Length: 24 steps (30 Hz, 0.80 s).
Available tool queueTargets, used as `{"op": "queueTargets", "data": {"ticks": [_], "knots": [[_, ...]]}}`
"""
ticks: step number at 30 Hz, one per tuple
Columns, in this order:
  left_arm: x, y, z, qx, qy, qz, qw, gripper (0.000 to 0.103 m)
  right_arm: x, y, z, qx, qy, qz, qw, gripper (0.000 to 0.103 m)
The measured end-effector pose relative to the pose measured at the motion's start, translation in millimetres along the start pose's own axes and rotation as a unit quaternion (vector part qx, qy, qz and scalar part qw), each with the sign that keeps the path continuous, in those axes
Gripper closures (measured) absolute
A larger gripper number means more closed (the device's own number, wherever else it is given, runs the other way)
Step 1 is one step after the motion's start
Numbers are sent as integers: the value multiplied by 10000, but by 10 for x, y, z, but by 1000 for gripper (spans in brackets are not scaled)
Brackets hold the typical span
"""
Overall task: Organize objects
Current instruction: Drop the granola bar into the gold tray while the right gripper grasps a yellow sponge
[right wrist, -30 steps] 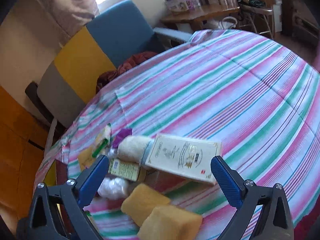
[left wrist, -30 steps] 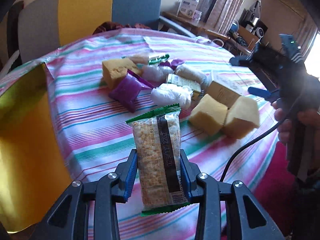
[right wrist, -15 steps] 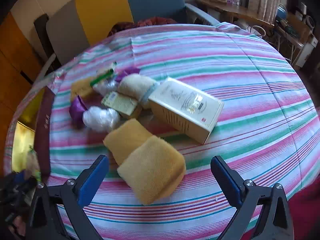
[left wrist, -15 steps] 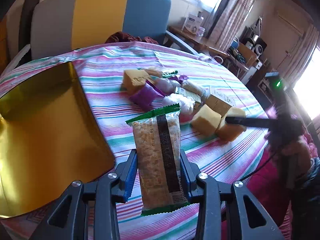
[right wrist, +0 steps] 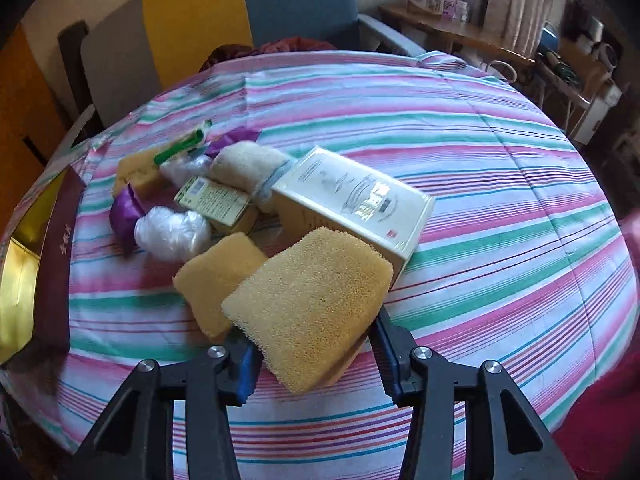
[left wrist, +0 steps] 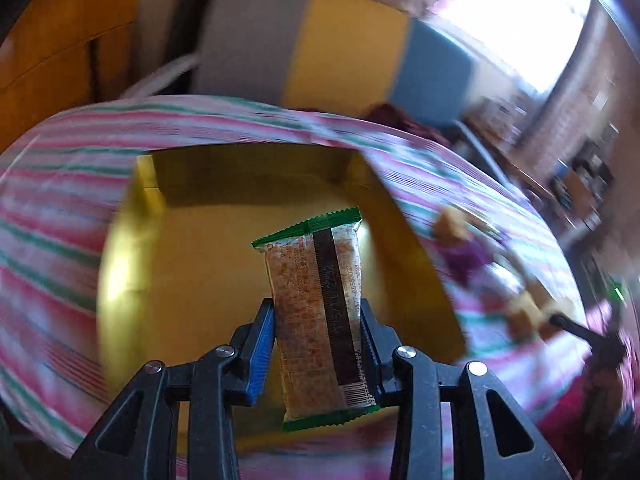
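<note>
My left gripper is shut on a green-edged snack packet, which stands upright over the open golden box. This view is blurred by motion. In the right wrist view my right gripper straddles a yellow sponge. Its jaws are closing, and both blue pads press on the sponge's sides. A second yellow sponge lies against it on the left. A cream carton sits just behind. The golden box shows at the far left edge.
A pile lies on the striped tablecloth: a white plastic bundle, a purple packet, a green-labelled pack, a fluffy white roll and a third sponge. A grey, yellow and blue chair stands behind the table.
My left gripper has swung left with the packet, from beside the pile to over the golden box. My right gripper has come down around the yellow sponge and its wide jaws have closed on it.
</note>
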State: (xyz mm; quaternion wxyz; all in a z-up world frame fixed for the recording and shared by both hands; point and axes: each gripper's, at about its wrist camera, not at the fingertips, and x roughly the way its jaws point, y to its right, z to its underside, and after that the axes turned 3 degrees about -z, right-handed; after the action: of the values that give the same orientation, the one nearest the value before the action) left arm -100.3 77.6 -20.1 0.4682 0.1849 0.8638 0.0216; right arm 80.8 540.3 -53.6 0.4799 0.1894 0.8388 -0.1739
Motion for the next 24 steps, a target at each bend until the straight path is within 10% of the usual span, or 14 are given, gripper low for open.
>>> {"op": "queueTargets", "data": {"ticks": [24], "knots": [[1128,-787,-850,-150,-437,-1601,9860,62,-148,-46,-68,-109,685,124,9975,54]]}}
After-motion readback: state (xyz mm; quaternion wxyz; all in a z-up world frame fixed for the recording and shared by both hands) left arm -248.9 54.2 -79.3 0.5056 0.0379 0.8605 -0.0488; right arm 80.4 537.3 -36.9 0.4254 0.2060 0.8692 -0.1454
